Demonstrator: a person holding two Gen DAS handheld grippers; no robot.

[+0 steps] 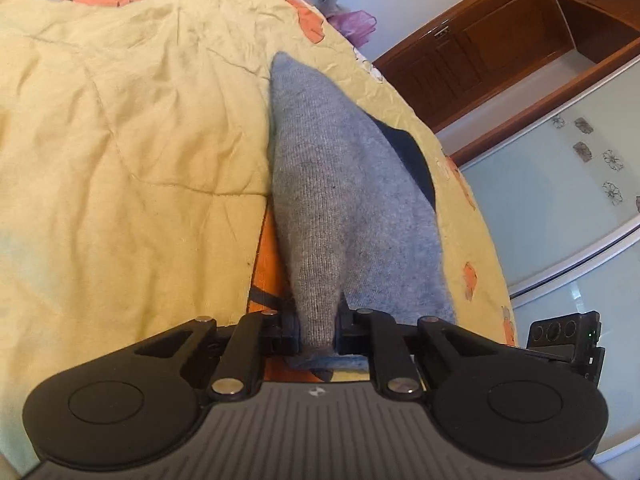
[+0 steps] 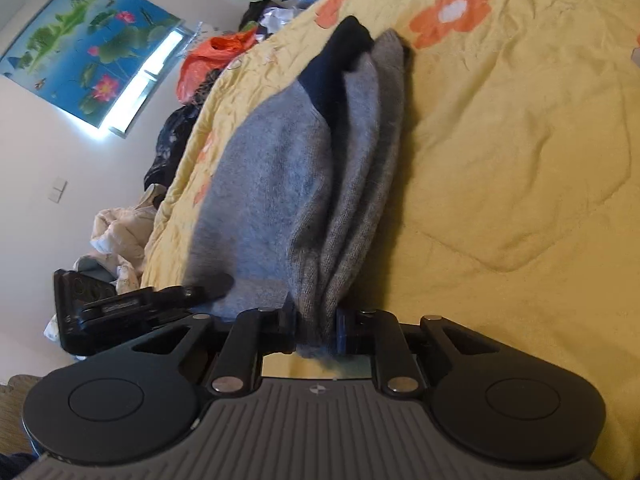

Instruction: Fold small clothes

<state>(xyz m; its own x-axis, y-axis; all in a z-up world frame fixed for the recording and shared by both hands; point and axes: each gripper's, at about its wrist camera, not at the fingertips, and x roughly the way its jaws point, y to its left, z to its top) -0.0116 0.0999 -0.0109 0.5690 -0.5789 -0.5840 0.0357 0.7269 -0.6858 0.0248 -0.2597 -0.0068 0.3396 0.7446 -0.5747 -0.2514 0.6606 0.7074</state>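
Under everything you have the yellow quilt (image 1: 120, 140), wrinkled and stitched in wide panels, with orange flower patches (image 2: 456, 12) scattered over it. Beyond its edge, your left camera shows brown wooden cabinets (image 1: 480, 52) and a pale glass panel printed with small flowers (image 1: 560, 200); your right camera shows a lotus-pond blind (image 2: 88, 44) over a bright window, an orange plastic bag (image 2: 208, 60) and heaps of clothes along the bedside. The grey knit garment (image 1: 340, 200) lies on the quilt near that edge, running away from you, with a dark navy part (image 2: 332, 76) showing at its far end and along one side. Its near hem is bunched and drawn up from the quilt at two spots. Your left gripper (image 1: 318, 336) has its jaws closed on one gathered fold of the grey knit, the cloth squeezed narrow between the pads. Your right gripper (image 2: 316, 332) is clamped the same way on several pleats of the same garment, and the other gripper's body shows just beside it at the left of that view.
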